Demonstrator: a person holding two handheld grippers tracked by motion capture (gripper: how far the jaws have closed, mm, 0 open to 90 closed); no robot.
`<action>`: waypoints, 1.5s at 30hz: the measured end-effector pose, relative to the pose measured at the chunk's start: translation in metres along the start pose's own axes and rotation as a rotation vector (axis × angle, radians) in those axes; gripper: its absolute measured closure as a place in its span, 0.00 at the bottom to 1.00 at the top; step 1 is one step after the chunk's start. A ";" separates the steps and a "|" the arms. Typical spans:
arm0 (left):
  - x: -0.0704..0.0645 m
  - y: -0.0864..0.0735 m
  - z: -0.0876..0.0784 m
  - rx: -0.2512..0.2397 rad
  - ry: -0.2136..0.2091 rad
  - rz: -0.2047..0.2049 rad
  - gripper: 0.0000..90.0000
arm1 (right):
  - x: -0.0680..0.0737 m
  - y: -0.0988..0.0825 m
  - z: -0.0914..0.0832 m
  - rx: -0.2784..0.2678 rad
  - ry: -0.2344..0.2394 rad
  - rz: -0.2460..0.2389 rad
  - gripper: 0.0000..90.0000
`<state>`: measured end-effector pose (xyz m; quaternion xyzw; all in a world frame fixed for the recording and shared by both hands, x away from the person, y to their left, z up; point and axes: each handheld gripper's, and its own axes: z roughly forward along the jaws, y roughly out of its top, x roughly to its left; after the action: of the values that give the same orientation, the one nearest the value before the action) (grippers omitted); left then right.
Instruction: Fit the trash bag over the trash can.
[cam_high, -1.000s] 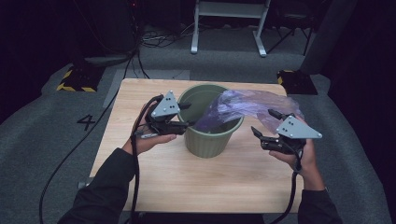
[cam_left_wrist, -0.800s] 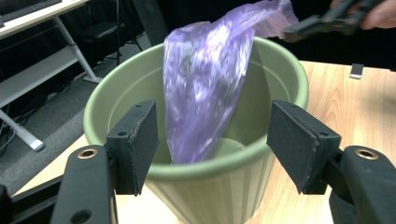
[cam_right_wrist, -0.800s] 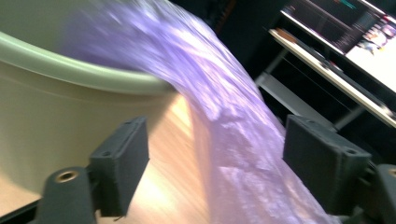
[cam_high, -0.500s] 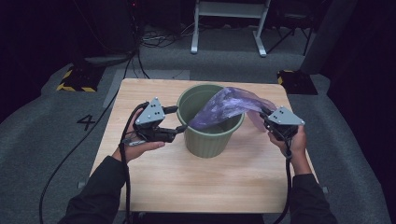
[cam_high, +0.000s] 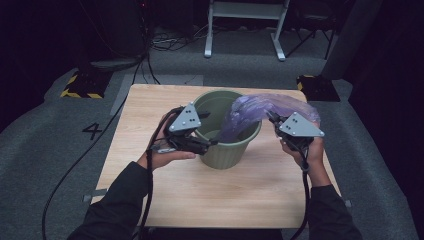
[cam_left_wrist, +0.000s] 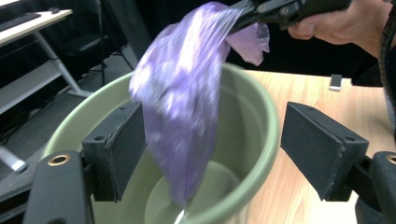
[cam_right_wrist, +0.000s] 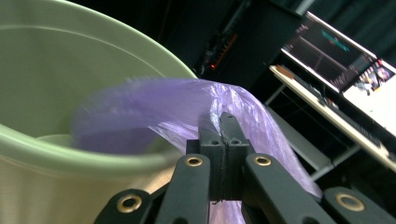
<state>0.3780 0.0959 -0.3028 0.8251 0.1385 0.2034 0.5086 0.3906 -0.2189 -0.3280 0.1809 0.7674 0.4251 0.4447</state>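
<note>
At a wooden table (cam_high: 150, 190), the right gripper (cam_high: 274, 120) pinches a purple plastic bag (cam_high: 260, 107) between tightly closed jaws, lifting one edge so the rest drapes over the rim into a green bucket (cam_high: 220, 155). The left gripper (cam_high: 212, 142), jaws just opened wide and empty, straddles the bucket's near rim, seemingly ready to catch the bag's other edge and spread it as a liner.
</note>
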 end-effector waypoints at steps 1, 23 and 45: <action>-0.003 0.004 0.005 0.007 0.001 0.009 0.24 | 0.003 0.005 0.000 -0.001 0.007 -0.015 1.00; -0.014 0.028 0.076 0.131 0.002 0.063 0.71 | 0.035 0.037 -0.011 -0.025 0.092 -0.119 0.96; 0.010 0.006 0.044 0.114 0.068 0.034 1.00 | 0.016 0.002 -0.049 -0.025 0.037 0.020 0.31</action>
<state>0.4075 0.0628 -0.3128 0.8477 0.1530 0.2318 0.4520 0.3411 -0.2317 -0.3229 0.1750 0.7681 0.4424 0.4286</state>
